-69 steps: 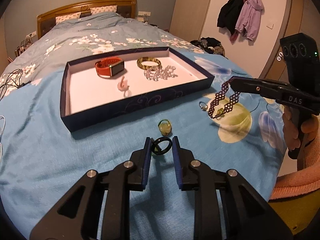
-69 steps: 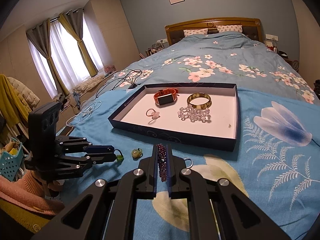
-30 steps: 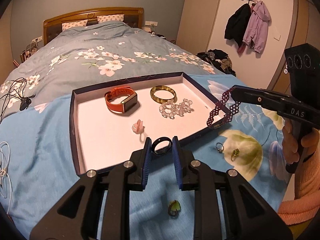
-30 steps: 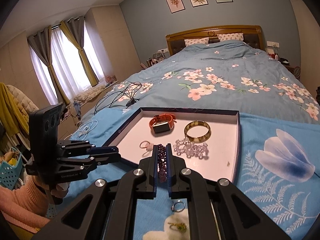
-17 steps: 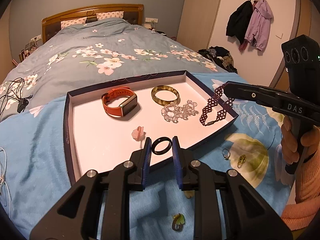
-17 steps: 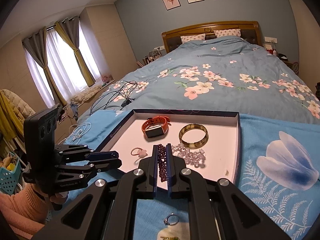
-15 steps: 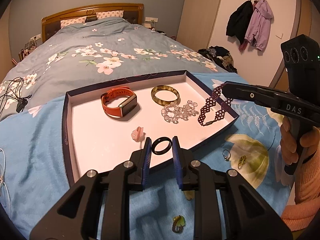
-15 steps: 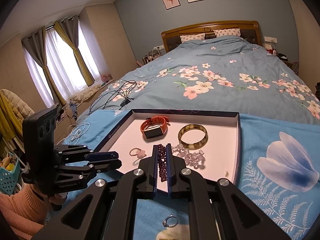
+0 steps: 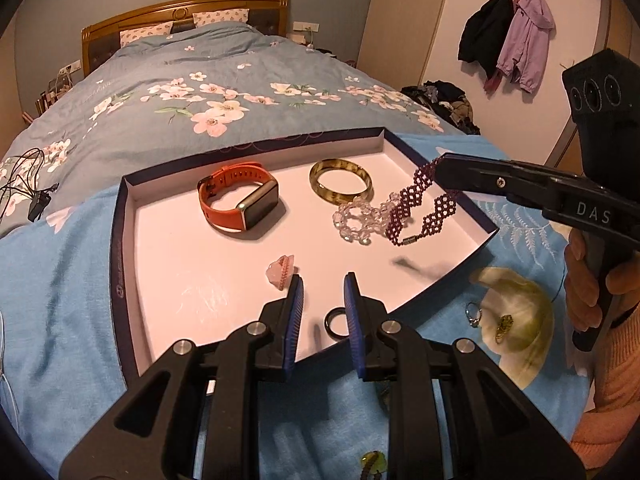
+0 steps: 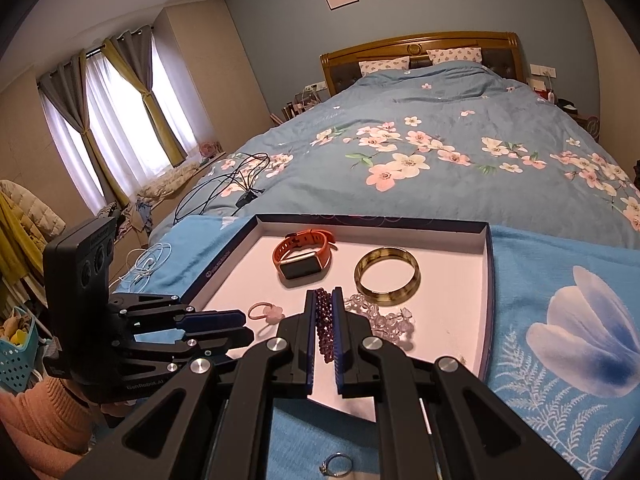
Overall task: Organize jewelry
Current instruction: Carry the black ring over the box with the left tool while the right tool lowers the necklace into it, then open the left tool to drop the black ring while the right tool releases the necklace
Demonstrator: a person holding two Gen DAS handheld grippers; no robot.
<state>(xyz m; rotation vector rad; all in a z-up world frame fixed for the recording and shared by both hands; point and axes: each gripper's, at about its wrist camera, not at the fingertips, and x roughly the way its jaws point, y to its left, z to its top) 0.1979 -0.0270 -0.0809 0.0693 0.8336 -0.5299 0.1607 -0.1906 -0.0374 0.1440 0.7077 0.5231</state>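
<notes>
A shallow dark-blue tray (image 9: 120,248) with a white floor lies on the bed. In it are an orange smartwatch (image 9: 240,200), an amber bangle (image 9: 340,180), a clear crystal bracelet (image 9: 360,220) and a pink ring (image 9: 282,270). My left gripper (image 9: 322,300) is open above the tray's near edge; a black ring (image 9: 335,322) lies on the tray floor just below it. My right gripper (image 10: 324,316) is shut on a purple beaded bracelet (image 9: 420,204), which hangs over the tray's right side (image 10: 490,300), its lower end near the floor.
A silver ring (image 9: 472,314) and a gold earring (image 9: 504,322) lie on the bedspread right of the tray. A green ring (image 9: 372,462) lies near my left gripper's base. Cables (image 10: 236,184) lie on the bed to the left. Coats (image 9: 508,40) hang on the wall.
My left gripper has opened and the black ring has dropped onto the tray floor. My right gripper has lowered the purple bracelet further over the tray.
</notes>
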